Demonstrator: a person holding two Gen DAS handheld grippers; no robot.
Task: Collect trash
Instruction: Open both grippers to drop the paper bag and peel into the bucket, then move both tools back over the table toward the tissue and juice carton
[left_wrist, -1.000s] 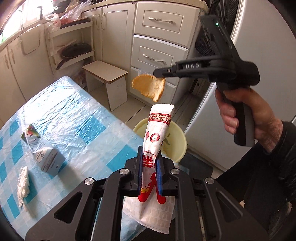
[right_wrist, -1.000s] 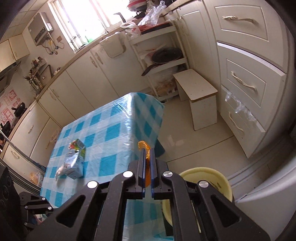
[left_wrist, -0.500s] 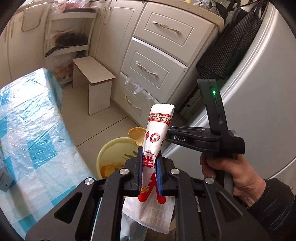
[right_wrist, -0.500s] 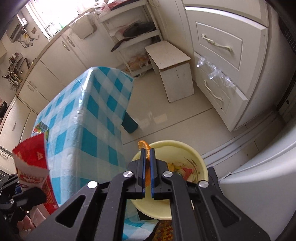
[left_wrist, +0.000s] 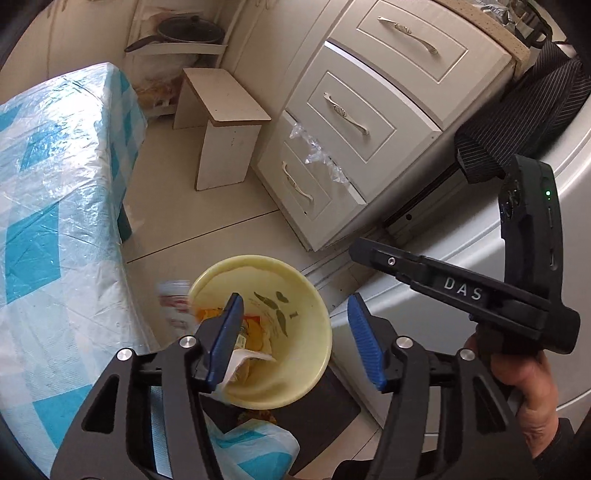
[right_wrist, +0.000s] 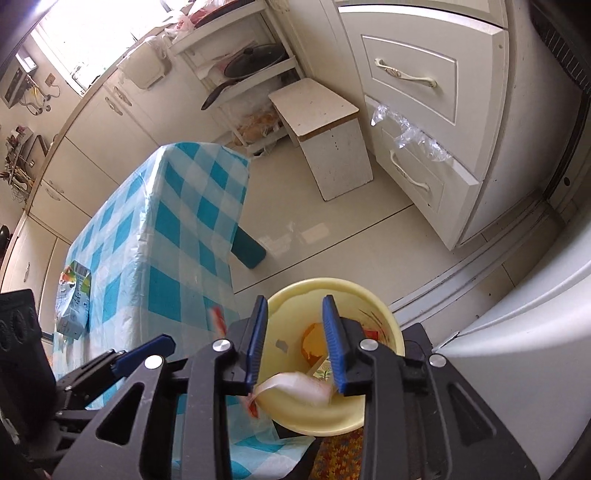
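A yellow bin (left_wrist: 295, 354) stands on the floor beside the table and also shows in the right wrist view (right_wrist: 384, 328). My left gripper (left_wrist: 295, 339) is open above it. The red and white wrapper (left_wrist: 173, 306) is blurred, falling across the bin's left rim; it shows in the right wrist view (right_wrist: 291, 387) too. My right gripper (right_wrist: 295, 343) is open over the bin, and an orange peel (right_wrist: 312, 341) lies inside. A small carton (right_wrist: 74, 295) rests on the table.
The table with a blue checked cloth (left_wrist: 48, 206) is left of the bin. A white stool (left_wrist: 225, 122) and white drawers (left_wrist: 354, 122) stand behind it. A grey appliance (left_wrist: 461, 266) is at the right. The right gripper's body (left_wrist: 461, 291) hangs over the bin's right side.
Both grippers have opened. The left one let go of the wrapper, which is falling at the bin's rim. The right one let go of the orange peel, now in the bin.
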